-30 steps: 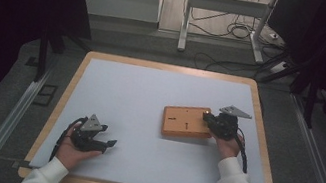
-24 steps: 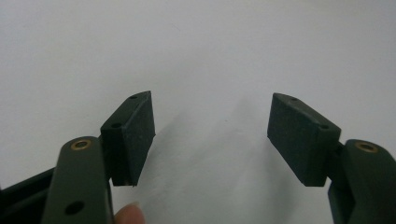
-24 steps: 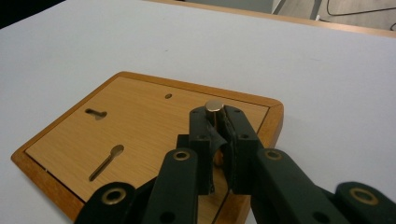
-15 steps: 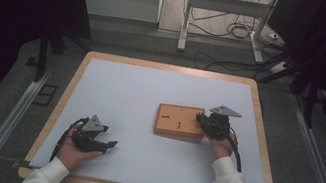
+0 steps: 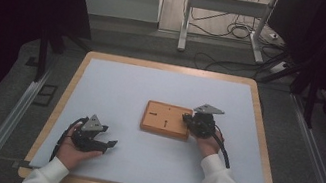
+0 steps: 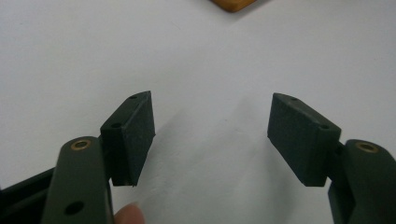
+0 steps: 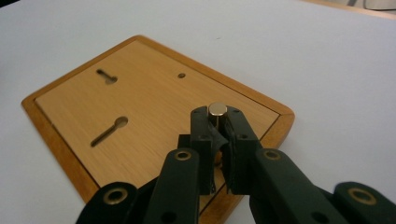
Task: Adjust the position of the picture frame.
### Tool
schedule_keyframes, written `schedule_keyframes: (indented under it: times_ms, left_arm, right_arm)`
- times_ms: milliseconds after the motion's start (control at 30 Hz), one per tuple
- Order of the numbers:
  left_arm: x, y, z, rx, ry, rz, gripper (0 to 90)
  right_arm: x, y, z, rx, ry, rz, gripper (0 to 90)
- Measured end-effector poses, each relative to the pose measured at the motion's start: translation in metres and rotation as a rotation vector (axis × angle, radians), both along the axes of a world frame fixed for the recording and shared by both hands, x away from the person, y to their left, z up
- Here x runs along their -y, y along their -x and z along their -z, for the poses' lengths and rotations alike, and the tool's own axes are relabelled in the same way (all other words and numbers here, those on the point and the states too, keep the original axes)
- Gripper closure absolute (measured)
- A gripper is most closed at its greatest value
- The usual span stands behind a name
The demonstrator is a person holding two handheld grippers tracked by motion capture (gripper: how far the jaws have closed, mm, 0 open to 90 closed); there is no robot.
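On white mat (image 5: 141, 87), wooden board (image 5: 166, 119) near centre, right gripper (image 7: 219, 122) at its 3 o'clock edge clamped on small metal pin (image 7: 217, 109); left gripper (image 6: 210, 126) wide, empty, at 7 o'clock: best keep pin upright, lower slowly toward a keyhole slot (image 7: 108, 130).

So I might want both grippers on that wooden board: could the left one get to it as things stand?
Probably yes. The left gripper is open and holds nothing, and bare white tabletop lies between it and the wooden board; it would need to travel across.
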State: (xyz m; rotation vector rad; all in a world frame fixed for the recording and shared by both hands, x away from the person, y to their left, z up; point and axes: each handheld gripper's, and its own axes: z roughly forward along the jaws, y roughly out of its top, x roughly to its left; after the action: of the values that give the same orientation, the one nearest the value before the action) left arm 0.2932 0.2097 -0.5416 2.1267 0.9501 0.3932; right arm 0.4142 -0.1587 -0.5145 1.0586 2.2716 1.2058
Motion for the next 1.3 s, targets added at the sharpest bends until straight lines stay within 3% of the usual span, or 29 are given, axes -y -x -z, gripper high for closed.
schedule_keyframes:
  times_ms: [467,500,600,633,667,767,800,933,1167,1233,1300]
  left_arm:
    - [0.0,0.001,0.0,0.001,0.001,0.004,31.5]
    - [0.0,0.001,0.0,0.002,0.002,0.003,31.5]
    - [-0.002,0.0,-0.001,0.003,0.004,-0.003,31.5]
    - [-0.002,0.0,-0.001,0.003,0.004,-0.003,31.5]
    - [-0.002,-0.001,-0.001,0.002,0.003,-0.003,31.5]
    - [0.0,-0.002,-0.003,0.006,-0.003,0.004,31.5]
    - [0.0,-0.002,-0.003,0.006,-0.003,0.004,31.5]
    - [0.005,-0.007,-0.008,0.021,-0.003,0.01,31.5]
    - [0.016,-0.019,-0.017,0.037,0.003,0.022,34.0]
    - [0.018,-0.023,-0.018,0.039,0.006,0.025,37.8]
    - [0.022,-0.03,-0.022,0.041,0.013,0.041,47.4]
  right_arm:
    - [-0.003,0.002,0.002,-0.009,0.0,-0.017,82.7]
    - [-0.003,0.002,0.002,-0.01,0.0,-0.018,80.7]
    - [0.003,0.007,-0.009,0.015,-0.04,-0.007,54.2]
    - [0.003,0.007,-0.009,0.015,-0.04,-0.007,54.2]
    - [0.007,0.012,-0.014,0.02,-0.034,0.013,39.4]
    - [0.017,0.025,-0.019,0.021,-0.037,0.028,31.9]
    - [0.017,0.025,-0.019,0.021,-0.037,0.028,31.9]
    - [0.039,0.051,-0.02,-0.001,-0.023,0.037,27.0]
    - [0.068,0.083,-0.009,-0.032,0.011,0.032,25.7]
    - [0.071,0.087,-0.008,-0.034,0.019,0.029,25.7]
    - [0.079,0.096,-0.003,-0.043,0.032,0.027,25.6]
